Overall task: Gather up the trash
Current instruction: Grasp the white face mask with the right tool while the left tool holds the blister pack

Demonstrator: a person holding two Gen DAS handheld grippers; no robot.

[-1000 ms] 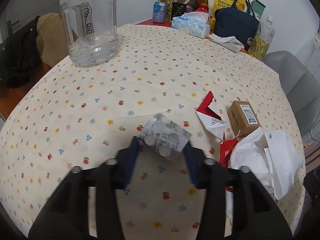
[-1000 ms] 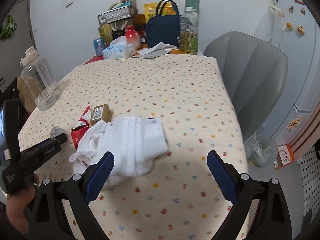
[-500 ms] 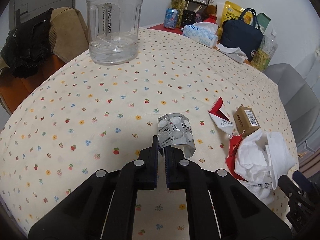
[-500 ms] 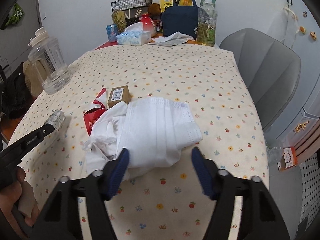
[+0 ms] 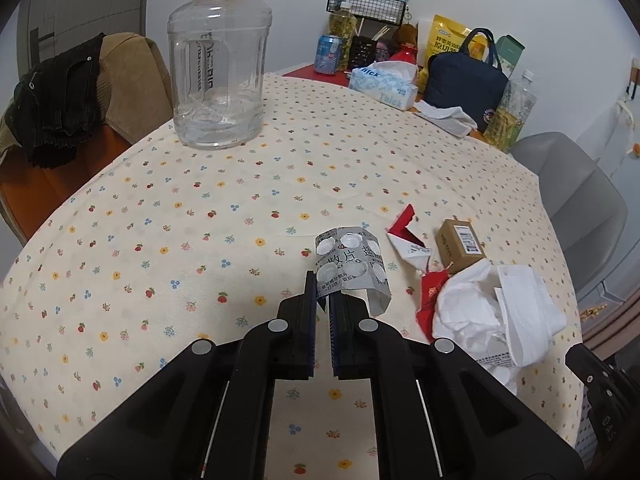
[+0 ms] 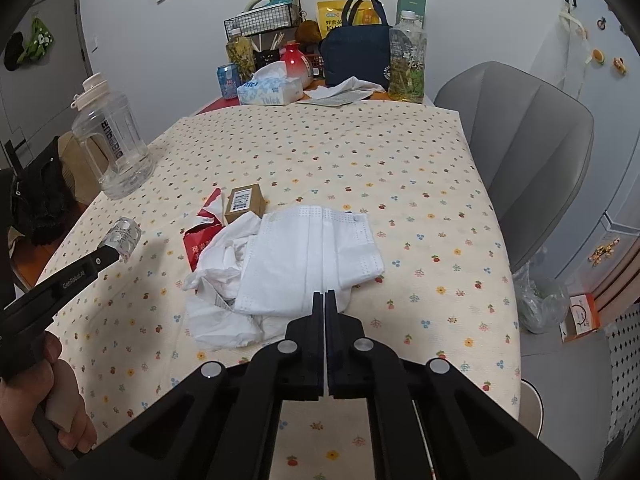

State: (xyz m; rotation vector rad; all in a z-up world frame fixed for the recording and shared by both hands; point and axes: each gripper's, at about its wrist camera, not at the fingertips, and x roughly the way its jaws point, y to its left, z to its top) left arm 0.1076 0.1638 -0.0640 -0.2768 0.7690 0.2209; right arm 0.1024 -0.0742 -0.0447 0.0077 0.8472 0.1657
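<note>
The left gripper (image 5: pixel 323 300) is clenched on the near edge of an empty blister pack (image 5: pixel 351 265), and the pack hangs clear above the bench (image 5: pixel 160 208). In the right wrist view the same pack (image 6: pixel 125 237) sits at the tip of the left gripper, a little to the left of the trash heap and apart from it.

The right gripper (image 6: pixel 324 298) has just been closing, and its jaws now stand together at the near edge of the white face mask (image 6: pixel 320 256). It seems to pinch the hem of the mask, but the contact is partly hidden by the fingers, so I judge this and do not see it clearly.

The heap is near the right edge of the bench: crumpled white tissue (image 6: pixel 224 268) under the mask, a red wrapper (image 6: pixel 198 246) beside it, and a small cardboard box (image 6: pixel 244 202) touching the far side.

In my judgement the task is at an early stage. One piece is picked up and a second is probably grasped, but nothing is thrown away yet. The tissue, the wrapper and the box are left to collect. No bin shows in either view; a plastic bag (image 6: pixel 536 300) lies on the floor to the right, but I cannot tell if it is for trash.
</note>
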